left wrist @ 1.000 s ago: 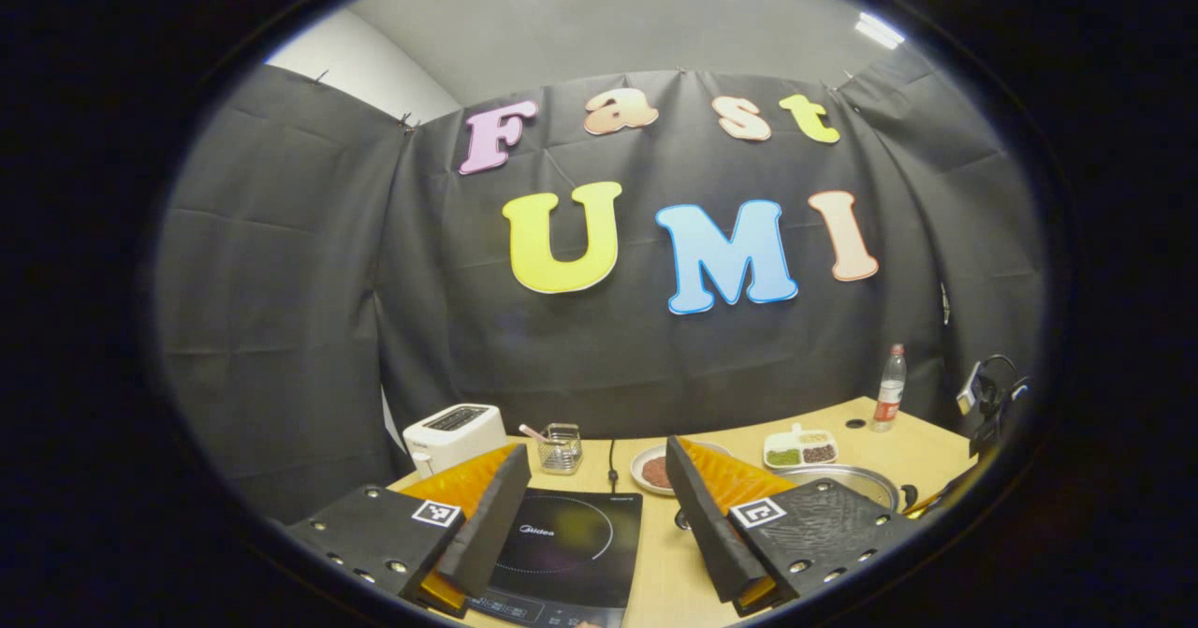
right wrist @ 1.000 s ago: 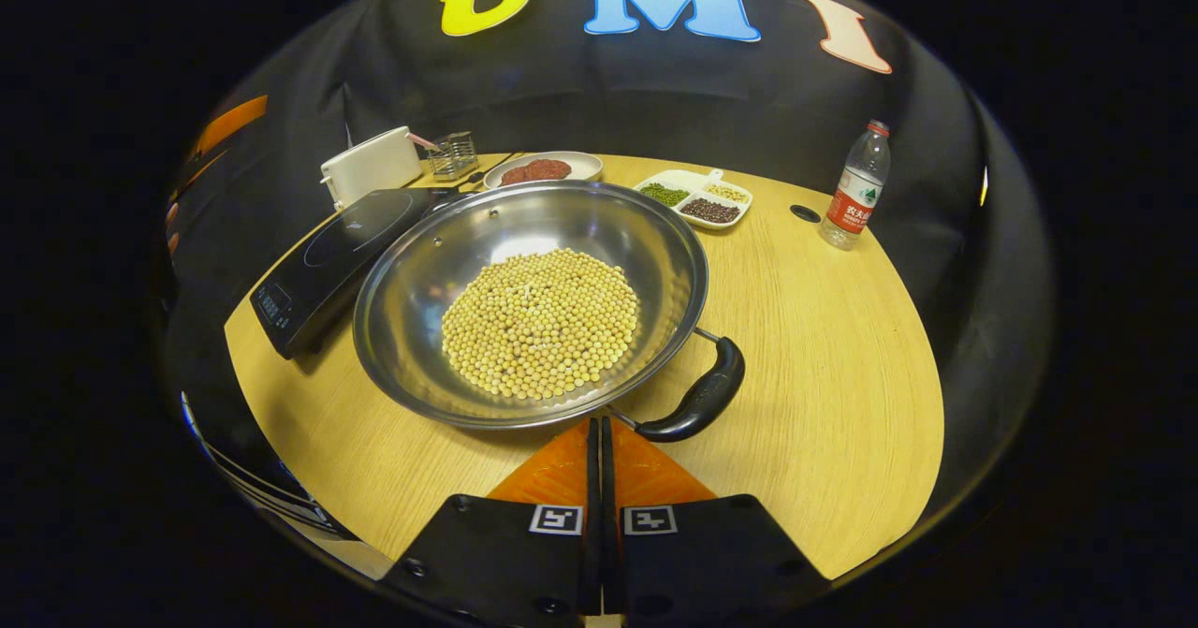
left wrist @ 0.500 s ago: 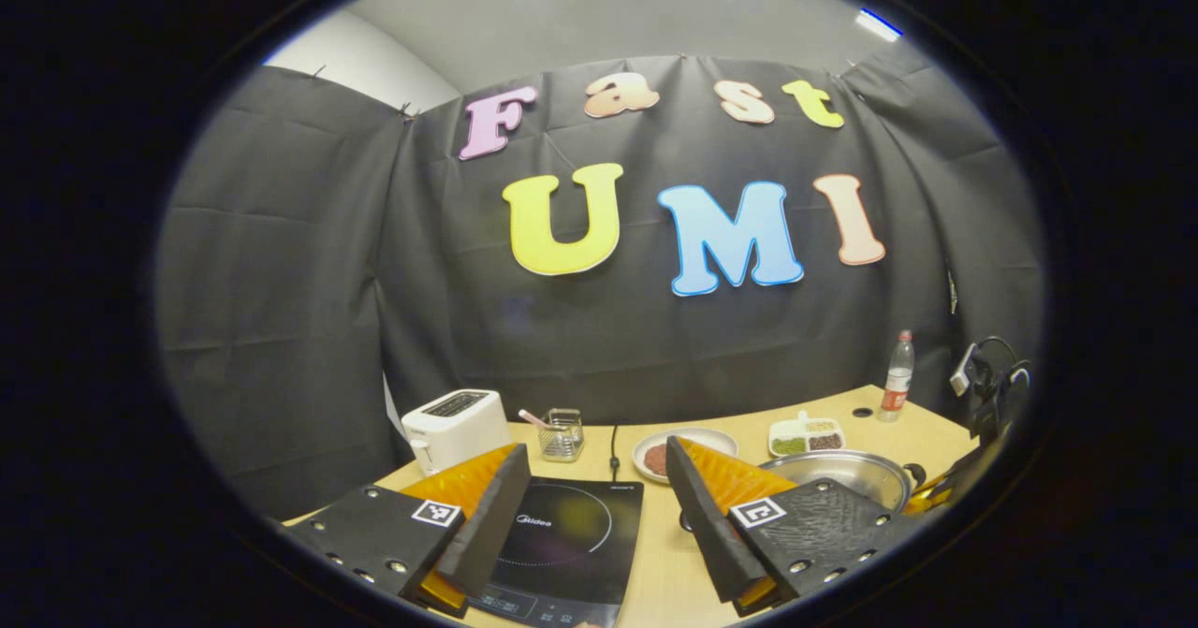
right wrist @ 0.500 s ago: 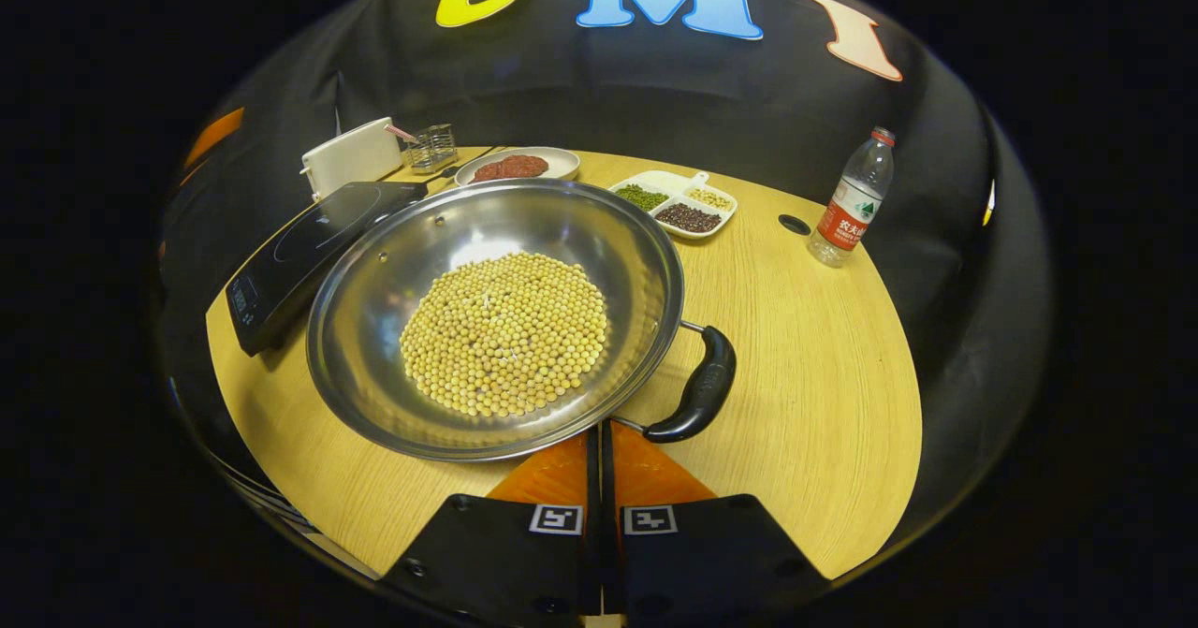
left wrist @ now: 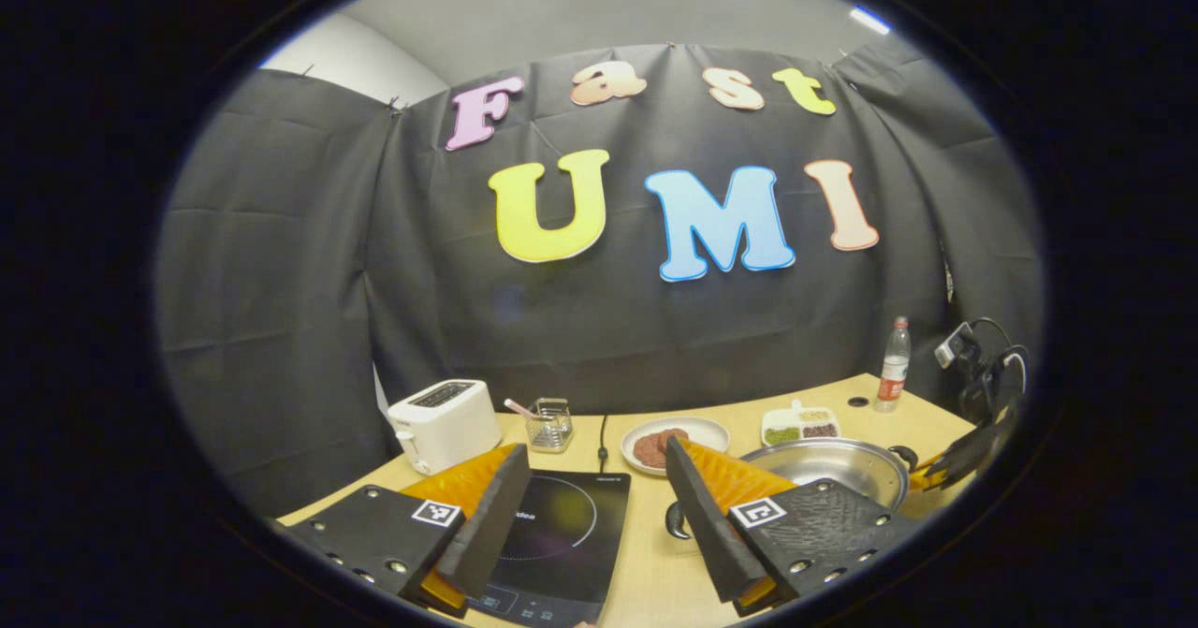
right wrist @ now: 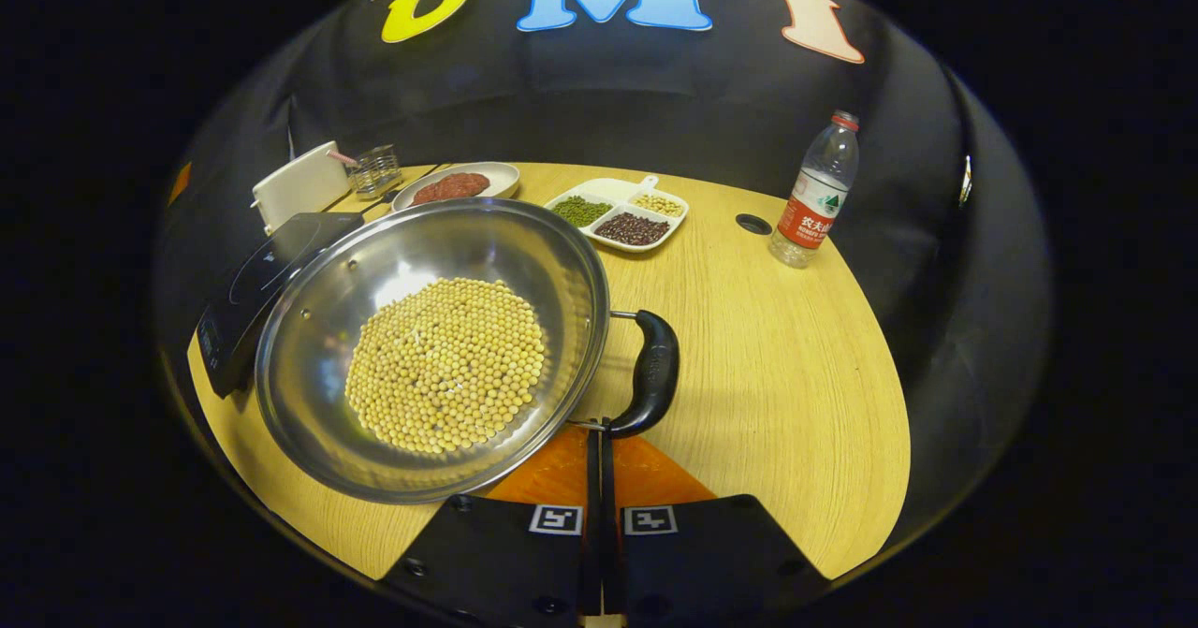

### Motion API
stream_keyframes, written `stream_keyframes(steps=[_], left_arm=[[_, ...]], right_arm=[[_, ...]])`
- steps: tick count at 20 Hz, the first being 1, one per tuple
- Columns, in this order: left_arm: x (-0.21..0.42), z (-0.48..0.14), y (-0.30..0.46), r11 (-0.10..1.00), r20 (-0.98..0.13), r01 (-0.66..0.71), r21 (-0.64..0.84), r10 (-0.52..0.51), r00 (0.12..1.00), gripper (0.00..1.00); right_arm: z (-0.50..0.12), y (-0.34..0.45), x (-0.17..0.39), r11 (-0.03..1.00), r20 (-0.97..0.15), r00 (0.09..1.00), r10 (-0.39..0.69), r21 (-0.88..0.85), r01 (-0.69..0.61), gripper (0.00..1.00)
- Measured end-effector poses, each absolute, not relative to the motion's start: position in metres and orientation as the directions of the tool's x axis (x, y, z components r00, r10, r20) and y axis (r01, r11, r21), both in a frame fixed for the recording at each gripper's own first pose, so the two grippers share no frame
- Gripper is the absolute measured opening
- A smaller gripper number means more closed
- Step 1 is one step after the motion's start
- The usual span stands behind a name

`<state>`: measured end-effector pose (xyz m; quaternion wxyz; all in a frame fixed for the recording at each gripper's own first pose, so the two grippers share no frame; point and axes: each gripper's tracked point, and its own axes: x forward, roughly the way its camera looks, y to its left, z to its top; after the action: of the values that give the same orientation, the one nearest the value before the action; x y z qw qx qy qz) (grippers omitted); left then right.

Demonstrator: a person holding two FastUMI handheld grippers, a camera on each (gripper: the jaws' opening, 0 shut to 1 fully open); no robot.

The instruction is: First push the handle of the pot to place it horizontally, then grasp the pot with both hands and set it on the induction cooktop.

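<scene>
In the left gripper view the pot point(left wrist: 828, 468) is half hidden behind the right finger of the left tongs point(left wrist: 588, 502); its rim and part of the bowl show, with one dark handle point(left wrist: 675, 519) peeping out low beside that finger. The cooktop point(left wrist: 552, 544) is partly covered by the other finger, and its near edge is cut off at the bottom. At the far right edge the right tongs point(left wrist: 964, 455) appear as a dark shape close to the pot's far handle; whether they touch it there is hard to make out.

In the right gripper view the pot point(right wrist: 421, 347) sits on the counter point(right wrist: 777, 375), full of yellow beans point(right wrist: 447, 366). Its rim overlaps the cooktop point(right wrist: 251, 296) to the left, hiding much of it, and whether the two touch cannot be told. The near handle point(right wrist: 650, 375) points to the right of the pot. The far handle is out of sight behind the rim.

The left tongs are spread wide, holding nothing, hanging above the cooktop and counter. The right tongs point(right wrist: 600, 455) are pressed together with nothing between them; their tip lies at the lower end of the near handle, seemingly touching it.

Farther back stand a toaster point(right wrist: 299, 183), a small wire basket point(right wrist: 374, 169), a plate point(right wrist: 457, 185), a divided dish point(right wrist: 618, 214) and a bottle point(right wrist: 816, 193).
</scene>
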<state>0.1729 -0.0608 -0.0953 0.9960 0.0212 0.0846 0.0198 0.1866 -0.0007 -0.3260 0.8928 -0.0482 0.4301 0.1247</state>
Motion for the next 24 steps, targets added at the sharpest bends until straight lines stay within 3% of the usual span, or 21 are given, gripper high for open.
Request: stream_keyframes(steps=[7,11,12,15,16,24], left_arm=[[0.191,-0.136,-0.092,0.999,-0.256,0.039,0.004,-0.037,0.966,0.87],[0.202,-0.145,-0.102,0.998,-0.272,0.067,-0.013,-0.068,0.960,0.89],[0.204,-0.149,-0.105,0.997,-0.278,0.077,-0.020,-0.079,0.957,0.89],[0.214,-0.162,-0.114,0.994,-0.302,0.106,-0.036,-0.112,0.947,0.89],[0.218,-0.166,-0.116,0.992,-0.311,0.116,-0.040,-0.123,0.942,0.89],[0.240,-0.212,-0.143,0.982,-0.410,0.171,-0.086,-0.191,0.892,0.89]], right_arm=[[-0.314,-0.010,0.187,0.972,-0.757,0.638,0.138,-0.018,-0.232,0.02],[-0.271,-0.012,0.196,0.981,-0.644,0.750,0.147,-0.002,-0.194,0.03],[-0.256,-0.012,0.199,0.984,-0.606,0.781,0.152,0.015,-0.180,0.11],[-0.226,-0.010,0.218,0.989,-0.510,0.847,0.148,0.058,-0.138,0.92],[-0.221,-0.011,0.225,0.990,-0.491,0.859,0.143,0.065,-0.128,0.99],[-0.245,-0.006,0.245,0.988,-0.527,0.835,0.157,0.078,-0.136,0.99]])
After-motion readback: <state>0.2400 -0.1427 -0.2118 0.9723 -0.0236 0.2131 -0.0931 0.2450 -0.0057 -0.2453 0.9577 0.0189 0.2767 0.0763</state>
